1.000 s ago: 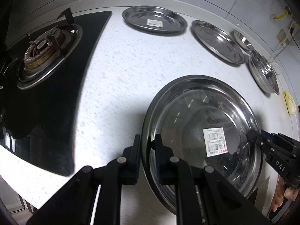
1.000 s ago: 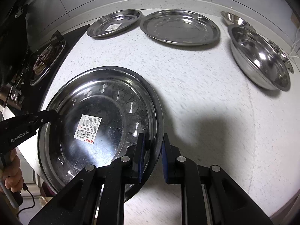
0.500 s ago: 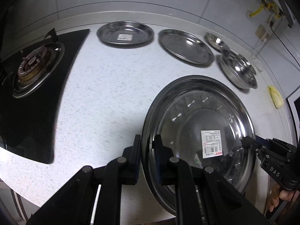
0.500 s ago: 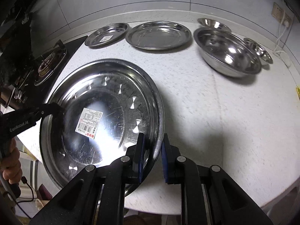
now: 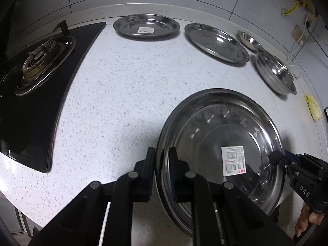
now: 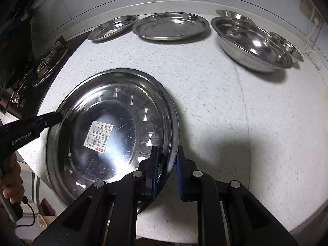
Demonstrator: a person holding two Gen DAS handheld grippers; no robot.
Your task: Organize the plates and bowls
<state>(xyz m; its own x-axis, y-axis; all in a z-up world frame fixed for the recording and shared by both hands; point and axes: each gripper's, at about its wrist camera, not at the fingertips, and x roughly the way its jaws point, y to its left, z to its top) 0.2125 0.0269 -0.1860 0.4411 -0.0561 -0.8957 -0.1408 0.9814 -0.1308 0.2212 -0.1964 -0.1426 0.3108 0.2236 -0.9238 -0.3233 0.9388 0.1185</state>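
Observation:
A large steel plate with a white barcode label is held above the front of the white counter. My left gripper is shut on its left rim. My right gripper is shut on its right rim and also shows in the left wrist view. At the back lie a labelled steel plate, a wide flat plate, a deep bowl and a small bowl.
A black gas hob with a burner takes up the counter's left side. Another small dish sits behind the deep bowl. A yellow object lies at the far right by the wall. Cables hang from wall sockets.
Both grippers have lifted the large plate and drawn back from the wall, so more of the counter and the back row of dishes shows. The grip on both rims is unchanged.

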